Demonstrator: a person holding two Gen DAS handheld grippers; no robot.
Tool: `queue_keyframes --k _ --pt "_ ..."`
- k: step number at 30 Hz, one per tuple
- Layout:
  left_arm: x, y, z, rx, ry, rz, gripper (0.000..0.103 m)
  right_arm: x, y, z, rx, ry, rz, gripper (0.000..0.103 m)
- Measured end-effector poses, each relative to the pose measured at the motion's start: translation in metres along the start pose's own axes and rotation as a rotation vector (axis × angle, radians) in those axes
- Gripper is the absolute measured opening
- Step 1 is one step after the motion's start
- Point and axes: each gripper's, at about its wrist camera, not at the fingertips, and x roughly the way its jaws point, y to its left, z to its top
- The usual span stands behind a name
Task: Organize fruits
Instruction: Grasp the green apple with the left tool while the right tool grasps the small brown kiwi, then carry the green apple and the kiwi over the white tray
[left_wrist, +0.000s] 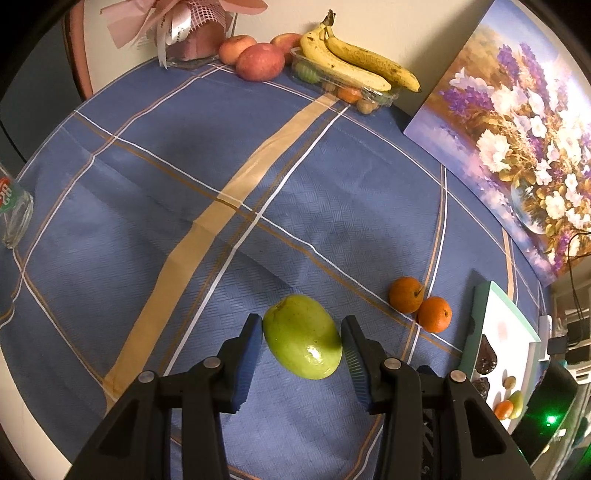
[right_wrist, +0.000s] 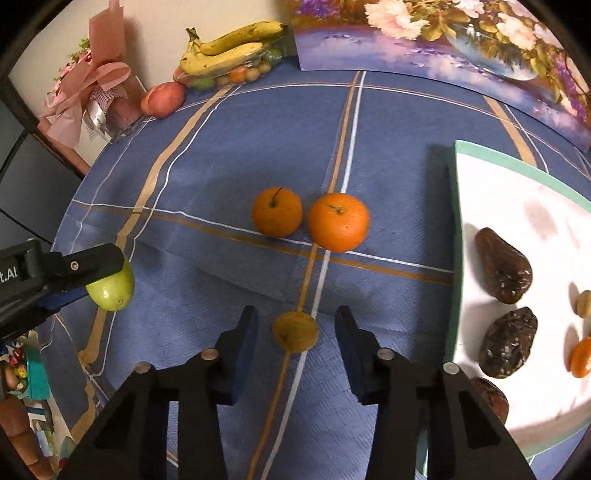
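Observation:
My left gripper is shut on a green mango and holds it above the blue plaid tablecloth; it also shows at the left of the right wrist view. My right gripper is open, its fingers on either side of a small brown-yellow round fruit lying on the cloth. Two oranges sit side by side just beyond it. A white tray with a green rim at the right holds dark brown fruits and small pieces.
Bananas lie on a clear plastic box of small fruit at the back by the wall, with red apples beside them. A wrapped pink bouquet stands back left. A flower painting leans on the wall. A glass jar sits far left.

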Motion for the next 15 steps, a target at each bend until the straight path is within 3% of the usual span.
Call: queue_keyframes --k 6,15 --pt "0.001 -0.001 0.001 0.002 0.003 -0.003 0.047 0.007 0.004 -0.001 -0.020 0.016 -0.020 0.028" --pt "-0.010 -0.008 0.002 0.022 -0.028 -0.019 0.047 -0.016 0.008 0.006 -0.022 -0.061 -0.009 0.027"
